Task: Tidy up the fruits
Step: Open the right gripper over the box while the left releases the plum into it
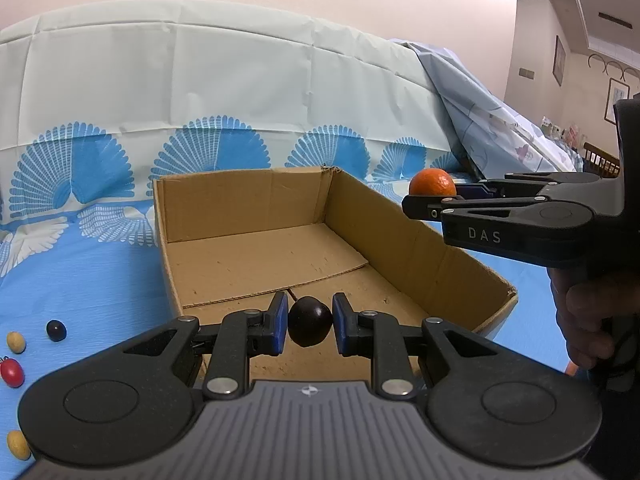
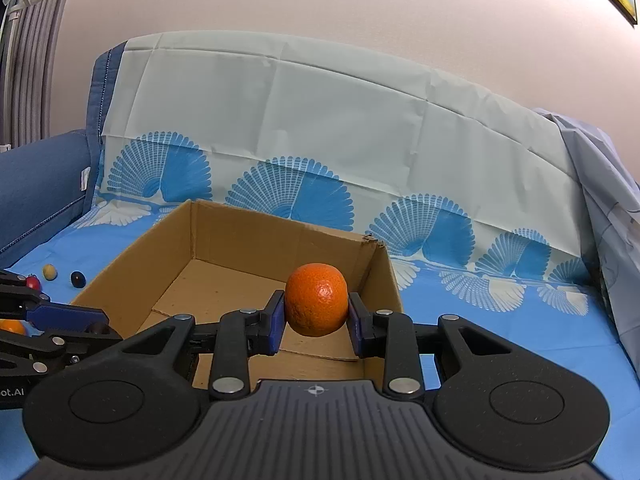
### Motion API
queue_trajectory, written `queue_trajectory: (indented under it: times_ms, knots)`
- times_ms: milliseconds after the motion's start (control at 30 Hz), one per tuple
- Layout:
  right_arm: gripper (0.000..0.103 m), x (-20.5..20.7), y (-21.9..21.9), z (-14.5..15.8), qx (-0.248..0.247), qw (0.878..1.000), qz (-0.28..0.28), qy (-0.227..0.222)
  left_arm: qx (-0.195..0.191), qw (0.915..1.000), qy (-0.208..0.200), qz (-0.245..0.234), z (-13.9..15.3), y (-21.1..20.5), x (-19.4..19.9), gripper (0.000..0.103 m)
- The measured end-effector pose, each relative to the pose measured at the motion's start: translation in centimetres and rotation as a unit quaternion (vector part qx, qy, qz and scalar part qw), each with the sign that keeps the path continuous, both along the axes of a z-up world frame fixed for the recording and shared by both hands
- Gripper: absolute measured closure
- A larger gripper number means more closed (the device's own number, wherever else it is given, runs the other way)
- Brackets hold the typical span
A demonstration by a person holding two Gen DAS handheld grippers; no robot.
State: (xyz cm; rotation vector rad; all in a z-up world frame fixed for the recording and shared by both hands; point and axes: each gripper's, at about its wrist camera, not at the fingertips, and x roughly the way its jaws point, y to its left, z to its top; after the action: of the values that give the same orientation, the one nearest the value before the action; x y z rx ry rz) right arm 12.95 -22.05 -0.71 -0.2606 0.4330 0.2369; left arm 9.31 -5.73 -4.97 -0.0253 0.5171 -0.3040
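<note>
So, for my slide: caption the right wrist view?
Right gripper holds an orange above an empty cardboard box.

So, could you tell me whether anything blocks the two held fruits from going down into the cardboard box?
Nothing visible does. The left gripper holds the dark plum and the right gripper holds the orange, both over the cardboard box, which has no lid and shows a bare floor beneath them.

Orange [image 2: 316, 300] and dark, perhaps plum-like fruit [image 1: 309, 321], both held aloft.
</note>
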Motion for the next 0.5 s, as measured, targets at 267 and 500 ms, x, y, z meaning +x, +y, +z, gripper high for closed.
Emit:
queue_trajectory:
  times_ms: [267,500]
  knots:
    - [0.070,0.05,0.19,-0.13,0.000,1.000,0.004,0.001,0.003,1.0000,0.001,-0.002,-0.11,-0.07,0.02,0.077]
    - [0.070,0.16,0.37,-0.17,0.000,1.000,0.004,0.002,0.003,1.0000,0.000,-0.002,-0.19,-0.23,-0.02,0.077]
